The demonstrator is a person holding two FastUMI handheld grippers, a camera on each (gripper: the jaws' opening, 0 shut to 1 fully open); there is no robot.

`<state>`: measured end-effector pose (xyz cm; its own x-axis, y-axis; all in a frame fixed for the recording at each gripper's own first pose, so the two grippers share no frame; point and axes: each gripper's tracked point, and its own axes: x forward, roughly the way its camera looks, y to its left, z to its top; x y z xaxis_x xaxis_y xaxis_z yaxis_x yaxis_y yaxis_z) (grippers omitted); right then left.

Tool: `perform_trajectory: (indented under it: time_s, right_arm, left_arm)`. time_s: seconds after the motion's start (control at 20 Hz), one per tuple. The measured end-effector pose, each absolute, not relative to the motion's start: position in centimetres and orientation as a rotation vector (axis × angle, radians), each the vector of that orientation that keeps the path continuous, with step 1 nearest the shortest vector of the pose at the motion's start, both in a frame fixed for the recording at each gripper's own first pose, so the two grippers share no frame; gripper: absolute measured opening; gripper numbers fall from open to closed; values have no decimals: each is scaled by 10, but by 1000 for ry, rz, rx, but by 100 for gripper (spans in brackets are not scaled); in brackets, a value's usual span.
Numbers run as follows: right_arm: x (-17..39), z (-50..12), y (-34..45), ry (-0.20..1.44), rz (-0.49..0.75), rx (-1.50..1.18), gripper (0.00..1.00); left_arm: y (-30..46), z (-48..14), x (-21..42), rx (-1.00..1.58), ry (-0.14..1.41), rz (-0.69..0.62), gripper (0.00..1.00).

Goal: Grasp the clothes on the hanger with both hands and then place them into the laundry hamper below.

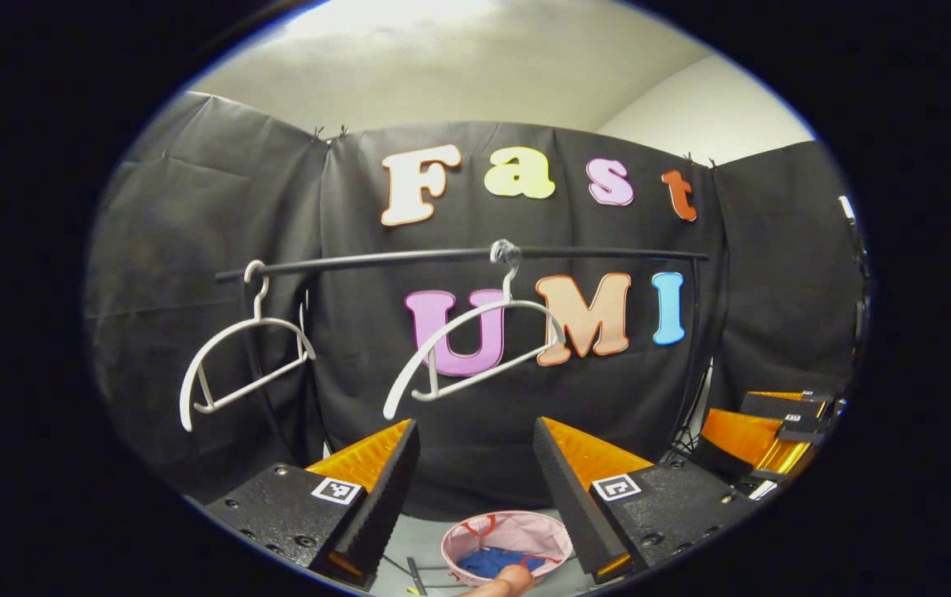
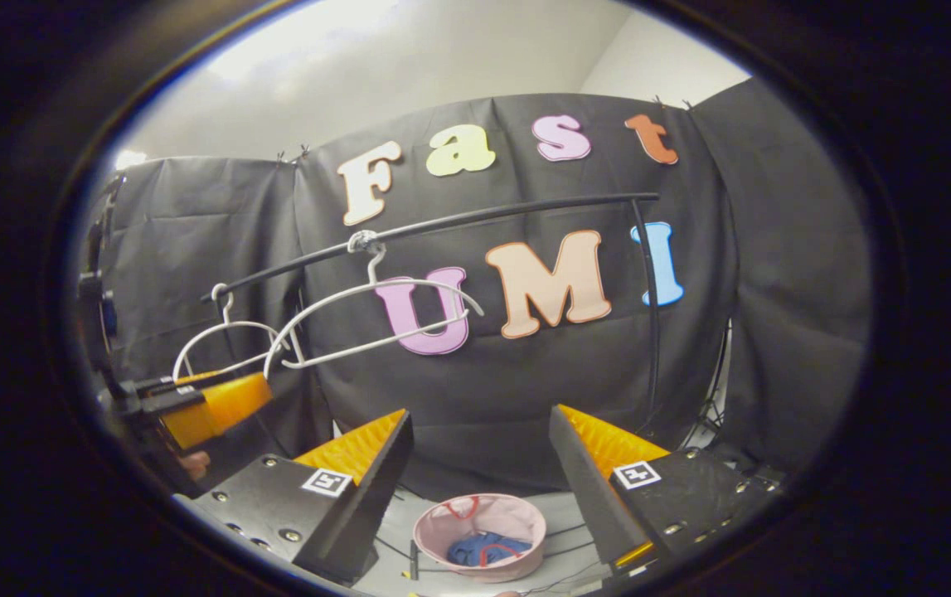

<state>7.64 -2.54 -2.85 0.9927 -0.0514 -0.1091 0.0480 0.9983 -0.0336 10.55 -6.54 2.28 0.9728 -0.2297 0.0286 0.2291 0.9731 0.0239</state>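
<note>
Two bare white hangers hang from a black rail [image 1: 458, 255]: one at the left end [image 1: 239, 356], one near the middle [image 1: 475, 352]. Below on the floor stands a pink laundry hamper [image 1: 508, 541] holding a blue garment [image 1: 492, 561]. My left gripper [image 1: 475, 464] is open above the hamper, with nothing between its fingers. In the right gripper view the same hangers [image 2: 376, 319] and rail [image 2: 442, 224] appear, and the hamper [image 2: 480, 535] with the blue garment [image 2: 479, 549] lies below. My right gripper [image 2: 479, 456] is open and holds nothing. The left gripper [image 2: 201, 410] also shows at that view's left.
The rail's black upright post [image 2: 653, 315] stands at the right. Cables [image 2: 558, 531] run over the grey floor around the hamper. A fingertip [image 1: 504, 583] shows at the bottom edge of the left gripper view. The right gripper [image 1: 765, 435] is seen at the far right there.
</note>
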Motion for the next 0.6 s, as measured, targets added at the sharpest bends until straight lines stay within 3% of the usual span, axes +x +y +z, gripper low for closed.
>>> perform_trajectory:
  time_s: [0.1,0.15,0.2,0.55,0.6]
  right_arm:
    - [75,-38,-28,128,-40,-53,93]
    - [75,-42,-31,137,-41,-57,100]
    - [74,-44,-34,140,-47,-54,93]
    - [78,-47,-39,142,-52,-30,93]
    - [78,-45,-39,139,-50,-28,99]
  left_arm:
    - [-71,21,108,32,-46,-232,87]
    - [-75,17,109,31,-38,-237,87]
    - [-78,12,112,28,-26,-243,87]
    - [-76,-12,123,14,34,-220,86]
    - [-76,-11,123,10,30,-218,86]
